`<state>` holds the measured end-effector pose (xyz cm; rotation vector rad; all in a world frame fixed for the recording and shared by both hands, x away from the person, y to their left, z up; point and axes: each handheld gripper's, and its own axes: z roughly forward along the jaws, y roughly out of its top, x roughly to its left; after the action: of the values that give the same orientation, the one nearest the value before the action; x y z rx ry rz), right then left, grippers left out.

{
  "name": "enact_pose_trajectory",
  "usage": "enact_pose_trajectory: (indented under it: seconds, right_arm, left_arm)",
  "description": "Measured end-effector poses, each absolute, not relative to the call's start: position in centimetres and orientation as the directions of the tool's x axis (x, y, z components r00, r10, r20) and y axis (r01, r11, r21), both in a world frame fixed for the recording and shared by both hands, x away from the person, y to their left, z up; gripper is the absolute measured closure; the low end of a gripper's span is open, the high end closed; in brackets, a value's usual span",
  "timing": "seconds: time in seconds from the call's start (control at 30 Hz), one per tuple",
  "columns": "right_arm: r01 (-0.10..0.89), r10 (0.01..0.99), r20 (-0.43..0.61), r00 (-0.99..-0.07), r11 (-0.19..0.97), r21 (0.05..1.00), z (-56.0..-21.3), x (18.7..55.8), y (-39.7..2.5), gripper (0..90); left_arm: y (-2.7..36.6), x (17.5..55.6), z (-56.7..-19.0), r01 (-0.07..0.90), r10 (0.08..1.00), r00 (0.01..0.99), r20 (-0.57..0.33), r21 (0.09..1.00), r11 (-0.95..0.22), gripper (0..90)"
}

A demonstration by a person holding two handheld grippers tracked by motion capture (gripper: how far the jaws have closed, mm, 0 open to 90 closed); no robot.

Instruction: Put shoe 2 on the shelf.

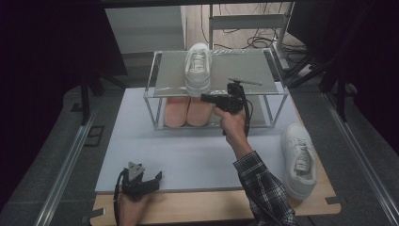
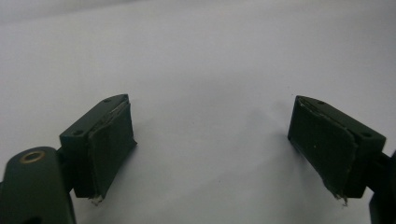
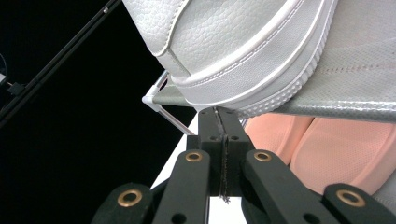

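White leather marks the sneaker (image 1: 197,68) on the top shelf of the rack (image 1: 155,70), its heel toward the person and just overhanging the shelf's front edge. Going left to right from the rack as landmark: well in front of it and to its left, the left gripper (image 1: 157,177) rests at the near edge of the pale mat (image 1: 188,150), its jaws spread wide with nothing between them; the left gripper view shows bare mat between the two pads (image 2: 112,135). Just in front of the rack's middle, the right gripper (image 1: 205,97) points at the sneaker's heel. The right gripper view shows what the high view cannot: the jaws pressed together, empty, their tips just under the heel's sole (image 3: 261,88). Below the shelf lie peach slippers (image 1: 188,112). Right of the rack, a second white sneaker (image 1: 299,157) lies on the mat.
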<state>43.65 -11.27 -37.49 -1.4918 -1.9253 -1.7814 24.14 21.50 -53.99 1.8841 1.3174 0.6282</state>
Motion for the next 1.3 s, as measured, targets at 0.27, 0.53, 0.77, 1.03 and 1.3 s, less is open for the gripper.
enact_pose_trajectory:
  seconds: [0.27, 0.53, 0.77, 1.03, 1.3]
  right_arm:
    - [0.703, 0.552, 0.657, -0.514, -0.167, 0.691, -37.7, 43.0, -12.2, 89.2]
    - [0.694, 0.568, 0.625, -0.535, -0.128, 0.709, -38.4, 42.1, -13.1, 83.6]
    - [0.679, 0.597, 0.57, -0.564, -0.058, 0.732, -38.7, 41.4, -13.6, 72.5]
    - [0.639, 0.641, 0.468, -0.609, 0.046, 0.768, -39.0, 40.3, -13.7, 56.4]
    - [0.606, 0.673, 0.385, -0.632, 0.119, 0.787, -39.4, 39.3, -14.2, 46.8]
  left_arm:
    - [21.5, 24.1, -54.0, 0.573, 0.936, 0.351, -0.021, 0.795, -0.197, 14.0]
    - [21.5, 24.1, -54.0, 0.576, 0.936, 0.352, -0.019, 0.793, -0.2, 14.0]
    - [21.5, 24.1, -54.0, 0.576, 0.936, 0.352, -0.019, 0.793, -0.201, 14.0]
    - [21.5, 24.1, -54.0, 0.576, 0.936, 0.352, -0.019, 0.793, -0.201, 14.0]
    - [21.5, 24.1, -54.0, 0.575, 0.936, 0.352, -0.02, 0.793, -0.199, 14.0]
